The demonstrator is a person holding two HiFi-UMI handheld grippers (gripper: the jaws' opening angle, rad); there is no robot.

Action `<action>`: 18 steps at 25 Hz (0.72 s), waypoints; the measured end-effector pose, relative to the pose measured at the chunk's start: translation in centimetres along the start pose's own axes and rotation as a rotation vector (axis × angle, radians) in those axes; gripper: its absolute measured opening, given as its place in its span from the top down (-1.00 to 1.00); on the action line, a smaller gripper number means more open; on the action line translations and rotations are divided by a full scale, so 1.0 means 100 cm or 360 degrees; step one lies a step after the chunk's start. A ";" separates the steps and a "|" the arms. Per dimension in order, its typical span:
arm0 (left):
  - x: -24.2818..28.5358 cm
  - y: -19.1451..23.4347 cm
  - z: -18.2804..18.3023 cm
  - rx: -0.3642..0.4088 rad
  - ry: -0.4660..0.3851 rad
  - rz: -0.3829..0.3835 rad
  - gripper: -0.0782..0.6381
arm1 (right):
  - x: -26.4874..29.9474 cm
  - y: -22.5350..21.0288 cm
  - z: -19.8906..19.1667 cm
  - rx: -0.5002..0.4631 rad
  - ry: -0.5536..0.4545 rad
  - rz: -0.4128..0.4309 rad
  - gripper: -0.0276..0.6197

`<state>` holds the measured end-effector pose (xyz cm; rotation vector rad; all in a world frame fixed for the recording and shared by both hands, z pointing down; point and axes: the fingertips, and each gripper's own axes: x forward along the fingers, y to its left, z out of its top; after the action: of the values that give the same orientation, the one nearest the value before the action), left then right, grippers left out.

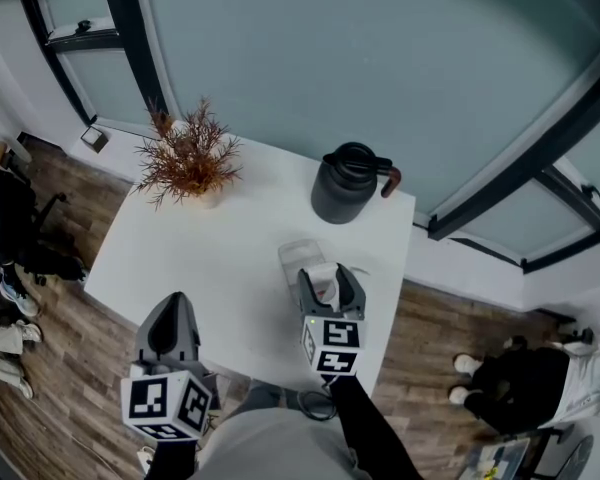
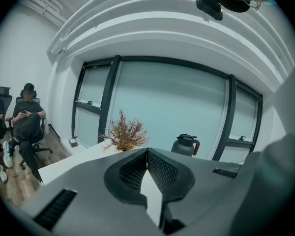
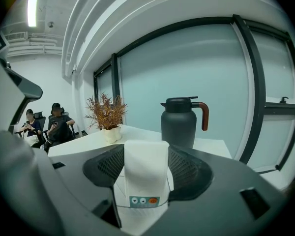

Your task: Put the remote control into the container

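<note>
The white remote control (image 3: 146,167), with small buttons near its lower end, stands upright between the jaws of my right gripper (image 3: 146,154), which is shut on it. In the head view that right gripper (image 1: 330,280) hovers over the white table (image 1: 230,258), just in front of a clear container (image 1: 296,255), with the remote control (image 1: 324,286) showing between its fingers. My left gripper (image 1: 173,310) hangs at the table's near left edge. Its jaws (image 2: 147,154) meet at the tips with nothing between them.
A dark jug (image 1: 348,183) with a brown handle stands at the table's far right, and a dried plant in a pot (image 1: 188,160) at the far left. People sit on chairs to the left (image 2: 27,124) and at the lower right (image 1: 540,378). Frosted glass windows lie beyond.
</note>
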<state>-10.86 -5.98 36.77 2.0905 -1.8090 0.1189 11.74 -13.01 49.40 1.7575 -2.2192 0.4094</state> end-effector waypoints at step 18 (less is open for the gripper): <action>-0.002 -0.012 0.000 0.0003 -0.0020 -0.0038 0.76 | -0.010 0.008 0.016 -0.0103 -0.0100 0.0037 0.07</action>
<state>-9.76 -5.69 36.41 2.1181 -1.7911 0.1018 11.15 -12.55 47.51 1.7359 -2.2708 0.2880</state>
